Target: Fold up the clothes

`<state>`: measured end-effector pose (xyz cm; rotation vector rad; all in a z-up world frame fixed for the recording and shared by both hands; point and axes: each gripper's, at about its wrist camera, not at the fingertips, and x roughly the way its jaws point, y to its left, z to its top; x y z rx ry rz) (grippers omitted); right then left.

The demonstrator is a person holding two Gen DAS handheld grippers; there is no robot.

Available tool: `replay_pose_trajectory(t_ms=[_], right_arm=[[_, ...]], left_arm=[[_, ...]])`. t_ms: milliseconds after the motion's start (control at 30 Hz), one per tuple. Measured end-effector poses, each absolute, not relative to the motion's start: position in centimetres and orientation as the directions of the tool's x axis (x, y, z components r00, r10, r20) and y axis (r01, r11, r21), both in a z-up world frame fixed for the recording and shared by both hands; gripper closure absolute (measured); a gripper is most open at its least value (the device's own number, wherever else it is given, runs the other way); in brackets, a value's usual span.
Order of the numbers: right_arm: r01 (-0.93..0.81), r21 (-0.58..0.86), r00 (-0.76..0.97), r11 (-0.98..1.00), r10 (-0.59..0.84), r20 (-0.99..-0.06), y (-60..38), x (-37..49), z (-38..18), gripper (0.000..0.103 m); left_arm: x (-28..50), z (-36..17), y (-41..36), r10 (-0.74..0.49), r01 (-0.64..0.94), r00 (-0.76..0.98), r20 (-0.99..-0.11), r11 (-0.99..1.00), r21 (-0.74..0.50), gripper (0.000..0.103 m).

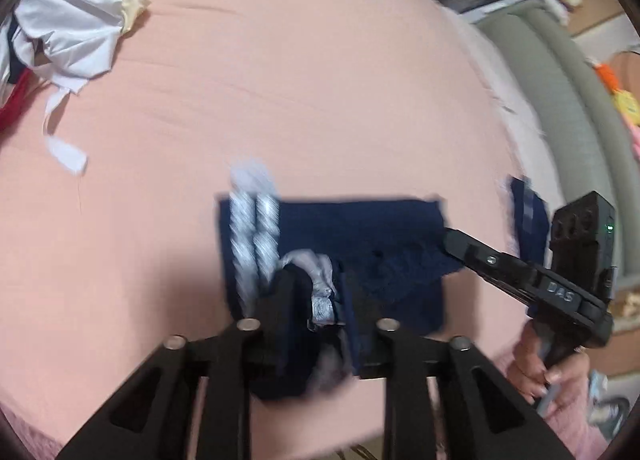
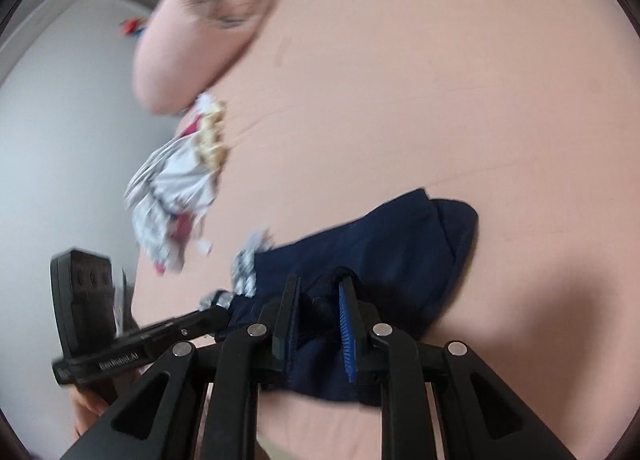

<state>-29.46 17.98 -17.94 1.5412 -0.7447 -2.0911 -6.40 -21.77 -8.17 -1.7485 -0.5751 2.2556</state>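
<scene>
A folded navy garment (image 1: 344, 244) with white stripes along one edge lay on the pink bedsheet (image 1: 280, 79), well apart from a crumpled clothes pile (image 1: 68, 19).

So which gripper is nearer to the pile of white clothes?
Left. The left gripper holds the navy garment at its striped end, the side toward the white pile; the right gripper grips the far end.

"DAS" on the right gripper (image 1: 448, 238)
</scene>
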Motion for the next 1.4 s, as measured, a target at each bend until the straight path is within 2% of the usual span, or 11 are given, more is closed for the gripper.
replay_pose_trajectory(t_ms=[133,200,333,467,633,767,900,1067,1200,1300,1400], right_arm=[[-0.052,0.670,-0.224,-0.741,-0.645,-0.731,17.9,-31.6,-19.7,0.084],[-0.019,0.699,-0.249,-0.715,-0.674,-0.696,18.3,-31.2,-18.5,0.074],[-0.016,0.643,-0.341,-0.766,-0.600,-0.723,19.7,-30.0,-16.0,0.070],[0.079,0.542,-0.375,-0.837,-0.528,-0.762,19.1,-28.4,-14.1,0.070],[0.311,0.327,-0.223,-0.892,-0.403,-0.887,13.1,-27.6,-16.7,0.070],[0.327,0.201,-0.214,-0.923,-0.280,-0.936,11.9,-27.9,-18.7,0.070],[0.304,0.258,-0.278,-0.917,-0.344,-0.897,12.4,-28.7,-17.6,0.070],[0.295,0.191,-0.321,-0.936,-0.285,-0.903,10.2,-31.5,-19.1,0.070],[0.157,0.250,-0.382,-0.955,-0.292,-0.877,12.5,-32.8,-18.1,0.070],[0.207,0.305,-0.428,-0.930,-0.366,-0.826,13.0,-31.5,-16.0,0.070],[0.322,0.252,-0.380,-0.913,-0.368,-0.848,10.5,-30.4,-16.4,0.070]], left_arm=[[-8.3,-7.8,-22.9,0.325,0.121,-0.283,-0.902,-0.921,-0.370,0.056],[-7.5,-6.0,-23.2,0.257,0.118,-0.364,-0.895,-0.941,-0.318,0.047],[-4.2,-3.9,-20.3,0.228,-0.139,-0.477,-0.849,-0.973,-0.184,0.049],[-1.9,-6.8,-16.0,0.230,-0.354,-0.392,-0.891,-0.931,-0.085,0.073],[-6.3,-9.8,-15.8,0.126,-0.207,-0.384,-0.915,-0.977,-0.047,0.078],[-8.0,-6.6,-17.1,0.083,-0.054,-0.524,-0.848,-0.996,-0.065,0.078],[-7.2,-6.9,-15.9,0.159,-0.155,-0.463,-0.872,-0.983,-0.097,0.078],[-8.0,-11.6,-13.1,-0.010,-0.161,-0.415,-0.910,-0.983,0.084,0.074],[-7.9,-9.9,-16.0,0.073,-0.018,-0.417,-0.906,-0.997,-0.072,0.075],[-6.9,-8.1,-14.7,0.168,-0.109,-0.493,-0.854,-0.985,-0.131,0.074],[-7.3,-9.6,-11.4,0.143,-0.227,-0.474,-0.869,-0.973,-0.036,0.074]])
